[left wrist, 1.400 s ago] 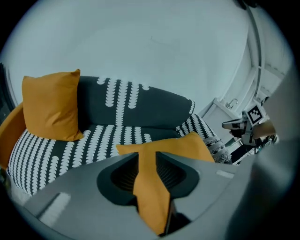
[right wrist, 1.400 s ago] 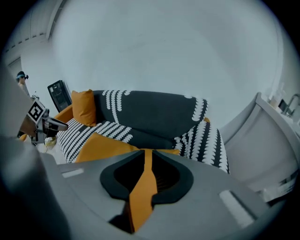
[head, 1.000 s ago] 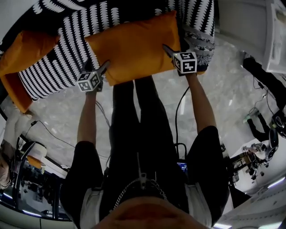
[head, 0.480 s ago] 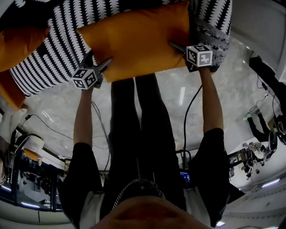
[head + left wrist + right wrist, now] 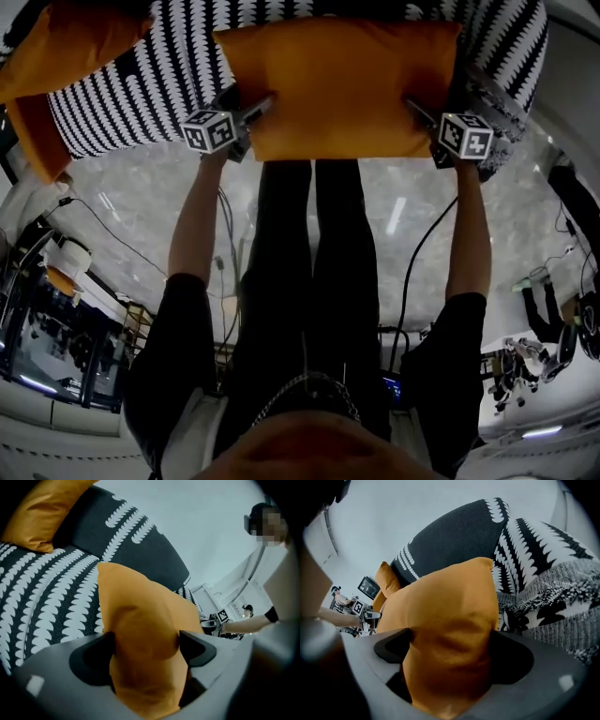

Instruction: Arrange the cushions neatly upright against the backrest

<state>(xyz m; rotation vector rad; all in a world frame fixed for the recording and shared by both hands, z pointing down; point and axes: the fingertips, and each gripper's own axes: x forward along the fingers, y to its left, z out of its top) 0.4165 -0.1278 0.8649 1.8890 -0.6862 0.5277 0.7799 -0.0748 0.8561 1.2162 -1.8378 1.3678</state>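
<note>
Stretching across the sofa (image 5: 141, 89) seat, long axis running side to side with the backrest (image 5: 140, 550) lying beyond it, the cushion (image 5: 337, 84) is being pinched at either end by left gripper (image 5: 145, 646) and right gripper (image 5: 450, 648), whose jaws have just been closing onto it.

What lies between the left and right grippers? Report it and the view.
The orange cushion fills that stretch in the head view; left gripper and right gripper grip its opposite ends, jaws just closed further on it.
</note>
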